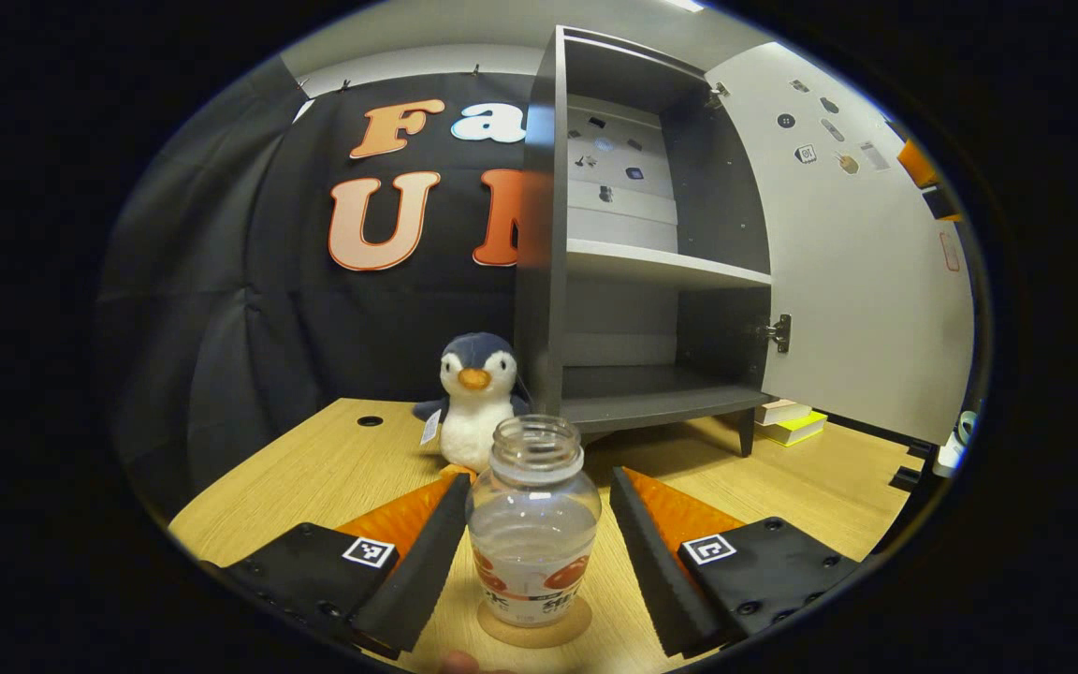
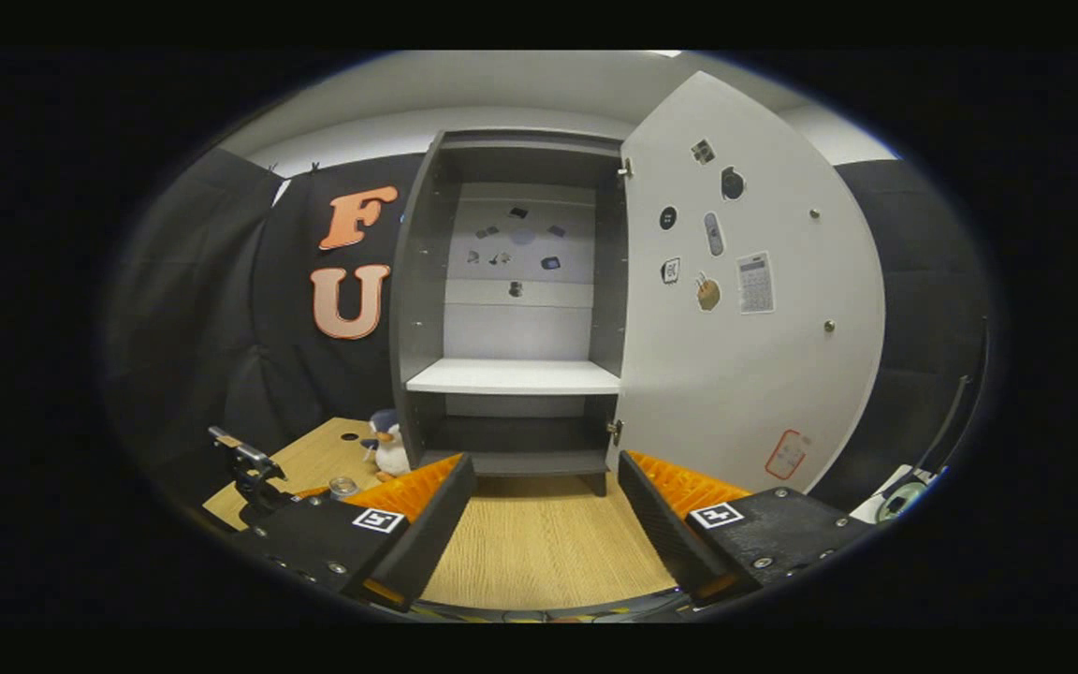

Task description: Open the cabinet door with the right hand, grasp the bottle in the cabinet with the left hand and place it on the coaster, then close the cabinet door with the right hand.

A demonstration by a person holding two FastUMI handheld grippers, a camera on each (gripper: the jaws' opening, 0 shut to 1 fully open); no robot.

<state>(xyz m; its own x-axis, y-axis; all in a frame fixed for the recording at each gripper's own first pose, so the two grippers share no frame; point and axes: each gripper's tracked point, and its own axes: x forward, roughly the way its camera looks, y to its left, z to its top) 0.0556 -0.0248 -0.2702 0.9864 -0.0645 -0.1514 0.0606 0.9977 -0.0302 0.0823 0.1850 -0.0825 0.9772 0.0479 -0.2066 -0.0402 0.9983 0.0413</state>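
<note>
A clear, capless bottle (image 1: 533,524) with an orange label stands upright on a round cork coaster (image 1: 576,625) on the wooden table. My left gripper (image 1: 539,477) is open around it, one finger on each side with a narrow gap to the glass. The dark grey cabinet (image 1: 642,271) stands behind, both shelves bare, its white door (image 1: 857,281) swung wide to the right. In the right gripper view my right gripper (image 2: 546,461) is open and holds nothing, low in front of the cabinet (image 2: 513,376), left of the door (image 2: 735,374). The bottle's rim (image 2: 344,486) shows at far left.
A plush penguin (image 1: 475,393) sits on the table (image 1: 314,468) just left of the cabinet, behind the bottle. Books (image 1: 790,421) lie under the open door. Stickers dot the door's inner face. The left gripper's body (image 2: 249,468) rises at the table's left edge.
</note>
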